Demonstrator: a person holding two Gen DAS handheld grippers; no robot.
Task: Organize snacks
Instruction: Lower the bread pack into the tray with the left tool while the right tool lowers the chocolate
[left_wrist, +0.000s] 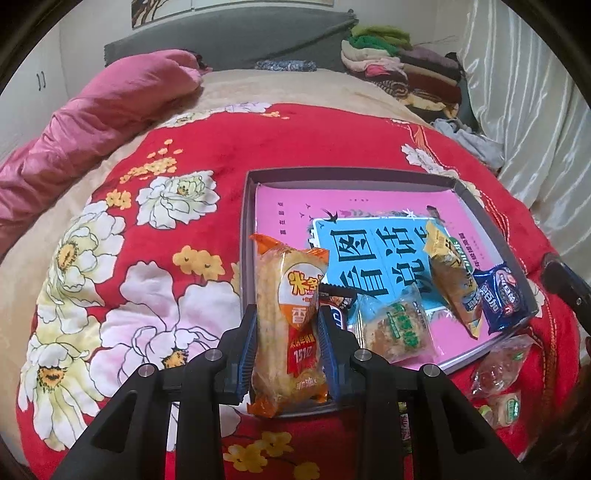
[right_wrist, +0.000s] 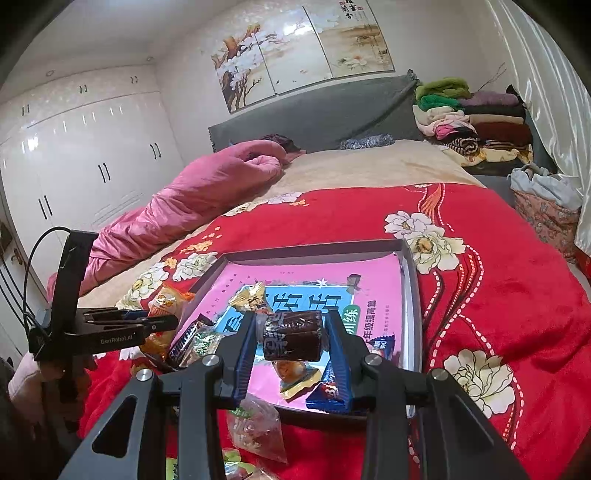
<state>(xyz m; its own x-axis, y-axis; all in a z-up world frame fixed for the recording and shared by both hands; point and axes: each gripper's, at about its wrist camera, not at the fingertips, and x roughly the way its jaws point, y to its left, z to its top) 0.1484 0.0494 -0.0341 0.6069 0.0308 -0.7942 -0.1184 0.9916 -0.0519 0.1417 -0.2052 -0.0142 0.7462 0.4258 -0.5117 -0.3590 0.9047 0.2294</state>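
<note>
My left gripper (left_wrist: 287, 317) is shut on an orange-and-white wrapped rice cracker pack (left_wrist: 286, 354), held upright over the near left corner of the grey tray (left_wrist: 248, 206). The right wrist view shows that left gripper (right_wrist: 162, 322) from the side, with the orange pack (right_wrist: 166, 300) in it. My right gripper (right_wrist: 291, 325) is shut on a dark brown wrapped snack (right_wrist: 291, 338), lifted over the tray's (right_wrist: 410, 295) near edge. In the tray lie a chocolate bar (right_wrist: 184, 345), a green-labelled pastry (left_wrist: 397, 328), a yellow pack (left_wrist: 452, 284) and a blue pack (left_wrist: 500, 297).
The tray rests on a red floral blanket (left_wrist: 177, 206) on a bed, with a pink book (left_wrist: 295, 206) lining it. Loose clear-wrapped snacks (right_wrist: 258, 424) lie on the blanket before the tray. A pink quilt (right_wrist: 192, 199) lies to the left, folded clothes (right_wrist: 472, 122) at the back right.
</note>
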